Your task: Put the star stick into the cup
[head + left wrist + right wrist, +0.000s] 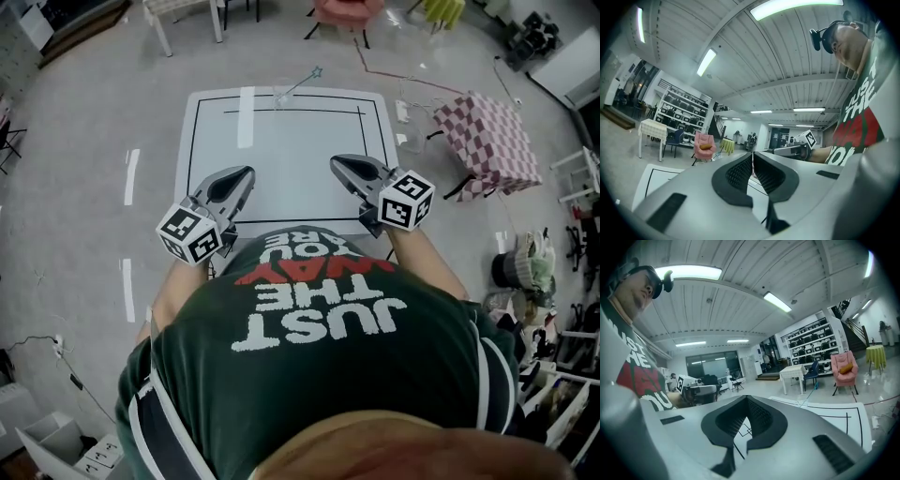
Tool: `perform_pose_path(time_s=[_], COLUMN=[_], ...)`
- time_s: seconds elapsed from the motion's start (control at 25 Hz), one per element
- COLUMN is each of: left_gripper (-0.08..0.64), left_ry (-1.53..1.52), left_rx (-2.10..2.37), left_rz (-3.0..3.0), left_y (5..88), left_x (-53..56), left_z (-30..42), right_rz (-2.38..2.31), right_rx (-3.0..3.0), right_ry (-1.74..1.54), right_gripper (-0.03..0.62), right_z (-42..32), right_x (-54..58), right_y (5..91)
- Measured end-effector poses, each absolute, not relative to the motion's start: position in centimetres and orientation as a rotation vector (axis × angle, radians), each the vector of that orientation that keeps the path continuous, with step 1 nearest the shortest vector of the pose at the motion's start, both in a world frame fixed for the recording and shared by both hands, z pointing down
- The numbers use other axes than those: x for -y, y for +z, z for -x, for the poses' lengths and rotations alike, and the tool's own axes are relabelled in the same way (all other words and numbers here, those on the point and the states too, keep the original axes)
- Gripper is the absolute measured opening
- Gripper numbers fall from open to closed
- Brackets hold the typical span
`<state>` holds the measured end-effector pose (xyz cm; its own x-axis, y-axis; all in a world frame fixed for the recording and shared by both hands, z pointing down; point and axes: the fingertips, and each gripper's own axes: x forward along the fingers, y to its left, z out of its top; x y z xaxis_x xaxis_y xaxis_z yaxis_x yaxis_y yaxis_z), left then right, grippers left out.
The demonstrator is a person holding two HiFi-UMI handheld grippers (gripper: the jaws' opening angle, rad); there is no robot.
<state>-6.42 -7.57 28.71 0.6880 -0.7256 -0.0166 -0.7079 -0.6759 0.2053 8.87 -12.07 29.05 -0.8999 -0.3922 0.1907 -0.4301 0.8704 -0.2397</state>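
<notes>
1. Left gripper (242,175): jaws together, nothing between them, over the near part of the table (300,155)
2. Right gripper (339,164): same, closed and empty
3. Star stick (302,82): at the far table edge, leaning, lower end at the clear cup (281,97); inside or not, unclear

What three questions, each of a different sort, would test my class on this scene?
1. True or false: the left claw is gripping the star stick.
2. Where does the cup stand? A: at the near edge of the table, between the claws. B: at the table's far edge. C: on the floor.
3. Fill in: the right claw is shut and holds ____.

Key: 1 false, the left claw is shut and empty, and the stick is at the cup; 2 B; 3 nothing.
</notes>
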Motion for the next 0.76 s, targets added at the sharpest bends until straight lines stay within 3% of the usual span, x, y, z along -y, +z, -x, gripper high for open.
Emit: perform_pose_path(time_s=[0.76], left_gripper=[0.018], left_ry=[-0.156], left_rx=[1.202], left_rz=[-2.709], left_y=[28.56], left_x=[7.63], left_z=[6.5], right_rz=[-0.604], right_rx=[2.914], right_ry=[0.404], right_gripper=[0.034], right_z=[-8.85], right_x=[12.3], right_y=[29.33])
